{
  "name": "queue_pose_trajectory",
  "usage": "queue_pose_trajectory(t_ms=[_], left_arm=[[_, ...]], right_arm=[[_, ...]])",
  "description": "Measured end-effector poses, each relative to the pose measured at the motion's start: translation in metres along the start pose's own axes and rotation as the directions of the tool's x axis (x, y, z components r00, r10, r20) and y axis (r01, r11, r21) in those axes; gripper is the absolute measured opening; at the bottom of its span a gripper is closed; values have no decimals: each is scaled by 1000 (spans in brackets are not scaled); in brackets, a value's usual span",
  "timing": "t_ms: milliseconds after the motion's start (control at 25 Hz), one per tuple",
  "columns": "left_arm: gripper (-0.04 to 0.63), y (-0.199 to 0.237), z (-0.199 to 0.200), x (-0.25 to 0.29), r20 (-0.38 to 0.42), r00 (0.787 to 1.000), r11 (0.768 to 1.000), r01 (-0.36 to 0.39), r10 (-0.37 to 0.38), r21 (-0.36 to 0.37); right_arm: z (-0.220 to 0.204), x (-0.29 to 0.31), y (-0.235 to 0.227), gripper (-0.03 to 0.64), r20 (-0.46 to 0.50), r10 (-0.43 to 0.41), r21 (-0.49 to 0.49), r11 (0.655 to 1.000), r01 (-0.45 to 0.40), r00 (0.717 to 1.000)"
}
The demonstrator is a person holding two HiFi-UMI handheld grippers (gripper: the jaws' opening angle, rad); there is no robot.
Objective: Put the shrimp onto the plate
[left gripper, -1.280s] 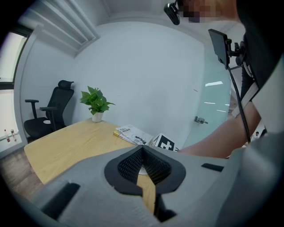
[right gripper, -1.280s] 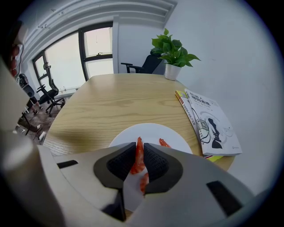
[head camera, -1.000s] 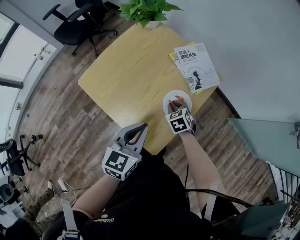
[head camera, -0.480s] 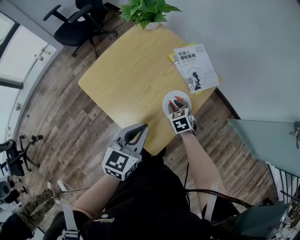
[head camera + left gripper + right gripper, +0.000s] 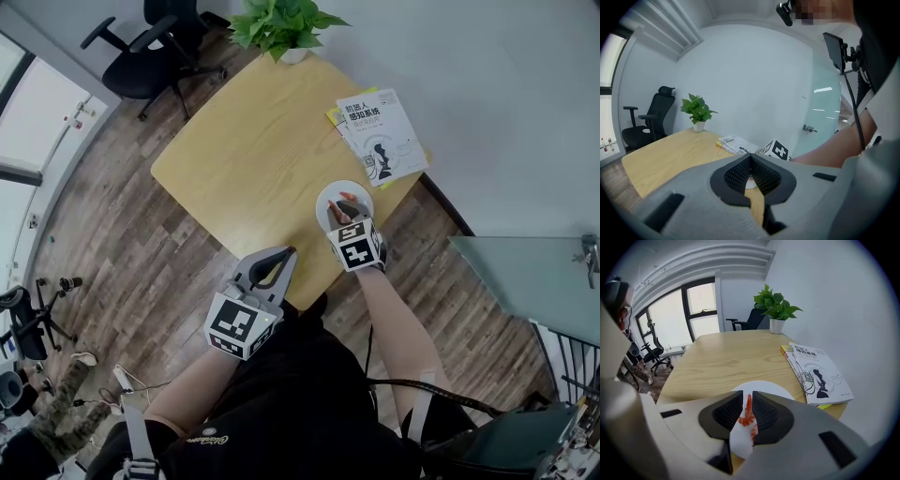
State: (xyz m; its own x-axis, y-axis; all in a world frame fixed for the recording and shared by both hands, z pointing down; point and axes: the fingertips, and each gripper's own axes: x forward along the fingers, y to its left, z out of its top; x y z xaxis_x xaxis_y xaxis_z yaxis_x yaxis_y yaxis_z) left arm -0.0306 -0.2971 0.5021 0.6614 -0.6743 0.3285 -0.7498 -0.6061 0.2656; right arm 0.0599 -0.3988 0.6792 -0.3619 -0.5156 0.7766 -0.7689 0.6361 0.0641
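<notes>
While the right claw (image 5: 748,398) stands narrow, its jaws pinch the shrimp (image 5: 749,417) near its thin end, and the orange body curls down below them. Directly beneath lies the white plate (image 5: 774,387). In the head view this claw (image 5: 341,212) hangs over the plate's (image 5: 328,190) near half. Whether the shrimp already touches the plate I cannot tell, so the step in hand looks like lowering and letting go.

The plate sits near the front corner of the wooden counter (image 5: 244,159), with a book (image 5: 819,371) just beside it and a potted plant (image 5: 776,306) well apart at the far end. The left claw (image 5: 751,157) is closed with nothing in it. It is held off the counter's near edge, close to the person's body (image 5: 279,255), and takes no part.

The risks from here, as I judge them:
- **Release from too high:** the curled shrimp could bounce or roll toward the rim, and that rim is close to the counter's edge.
- **Shrimp sticking to a jaw:** it could cling to the ribbed face and come away with the claw as it lifts.
- **Descending too low:** the claw could knock the plate and slide it toward the book or the edge.
</notes>
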Motion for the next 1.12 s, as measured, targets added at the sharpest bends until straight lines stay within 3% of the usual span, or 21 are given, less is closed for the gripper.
queue_pose_trajectory(t_ms=[200, 600, 920, 1120], left_arm=[[5, -5, 2, -1, 9, 1000, 1000, 2, -2, 2], [5, -25, 13, 5, 22, 999, 999, 23, -23, 30], [5, -50, 31, 4, 62, 997, 996, 44, -49, 77], [5, -59, 46, 3, 91, 994, 993, 49, -59, 110]], right_arm=[[3, -14, 0, 17, 28, -13, 6, 1000, 13, 1000], [36, -76, 7, 5, 203, -17, 70, 998, 3, 979], [74, -163, 8, 5, 404, -73, 122, 992, 26, 912], [89, -219, 6, 3, 517, -122, 158, 986, 45, 847]])
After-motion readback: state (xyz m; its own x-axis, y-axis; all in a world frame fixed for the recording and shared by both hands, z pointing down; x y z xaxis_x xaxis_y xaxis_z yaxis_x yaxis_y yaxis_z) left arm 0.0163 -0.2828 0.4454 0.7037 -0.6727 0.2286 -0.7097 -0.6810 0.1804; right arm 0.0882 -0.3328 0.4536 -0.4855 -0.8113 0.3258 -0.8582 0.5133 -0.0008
